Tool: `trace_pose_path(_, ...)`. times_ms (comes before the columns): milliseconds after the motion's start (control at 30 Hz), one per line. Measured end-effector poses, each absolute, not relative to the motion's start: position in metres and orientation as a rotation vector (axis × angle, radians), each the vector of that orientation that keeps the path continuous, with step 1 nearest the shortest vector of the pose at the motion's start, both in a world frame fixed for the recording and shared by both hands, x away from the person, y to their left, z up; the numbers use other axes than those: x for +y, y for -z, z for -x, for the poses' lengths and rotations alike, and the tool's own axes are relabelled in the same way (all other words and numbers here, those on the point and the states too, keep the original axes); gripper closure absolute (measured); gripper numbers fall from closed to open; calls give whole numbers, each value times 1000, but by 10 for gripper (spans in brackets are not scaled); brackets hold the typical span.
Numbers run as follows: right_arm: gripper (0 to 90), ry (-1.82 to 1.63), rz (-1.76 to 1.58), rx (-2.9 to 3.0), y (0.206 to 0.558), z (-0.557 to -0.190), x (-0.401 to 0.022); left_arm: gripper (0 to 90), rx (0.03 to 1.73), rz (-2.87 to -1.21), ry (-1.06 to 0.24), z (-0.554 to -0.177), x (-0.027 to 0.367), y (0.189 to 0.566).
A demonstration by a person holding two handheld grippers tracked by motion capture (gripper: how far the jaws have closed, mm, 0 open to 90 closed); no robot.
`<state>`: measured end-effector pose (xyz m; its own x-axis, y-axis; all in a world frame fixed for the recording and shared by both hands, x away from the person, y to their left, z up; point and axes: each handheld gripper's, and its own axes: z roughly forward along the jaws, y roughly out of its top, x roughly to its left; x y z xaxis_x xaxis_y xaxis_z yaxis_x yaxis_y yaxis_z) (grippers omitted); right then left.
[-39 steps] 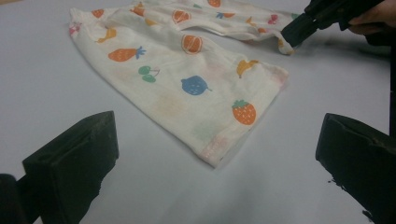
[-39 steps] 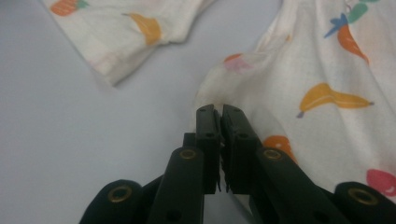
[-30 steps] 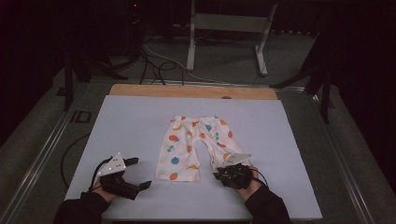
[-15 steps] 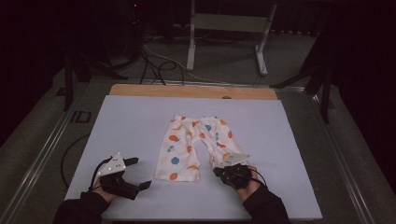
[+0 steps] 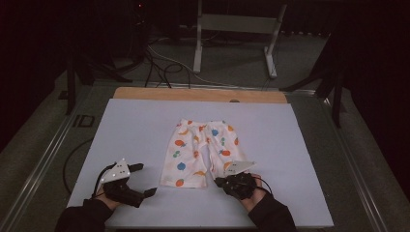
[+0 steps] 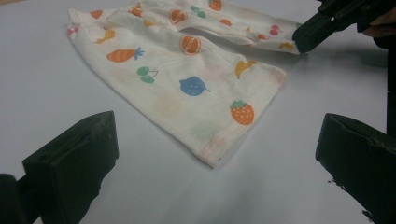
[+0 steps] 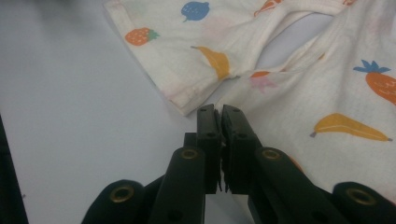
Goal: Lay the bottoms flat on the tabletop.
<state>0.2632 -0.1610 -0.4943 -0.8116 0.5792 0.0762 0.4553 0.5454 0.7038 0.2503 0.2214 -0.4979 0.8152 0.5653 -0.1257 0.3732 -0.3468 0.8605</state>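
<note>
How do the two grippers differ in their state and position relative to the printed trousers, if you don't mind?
The left gripper has its jaws wide open and sits apart from the trousers; the right gripper is shut on the hem of one trouser leg. Both are black and rest low over the white table.

Dark room, grey floor [image 5: 300, 53], metal stand [image 5: 237, 34], black cables [image 5: 162, 67]

Pale lavender tabletop [image 5: 125, 130] with a wooden far edge, carrying fruit-printed white baby trousers [image 5: 200, 152] spread flat near the middle
</note>
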Motion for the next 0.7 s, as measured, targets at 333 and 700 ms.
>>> trace_pose_path(333,626,-1166,-866,2634,496,-261,-160,1,690,-1976,-234,-249,221,497)
trace_pose_path(700,409,-1225,-931,2482,485,-270,-184,0,675,-1974,-231,-250,216,492)
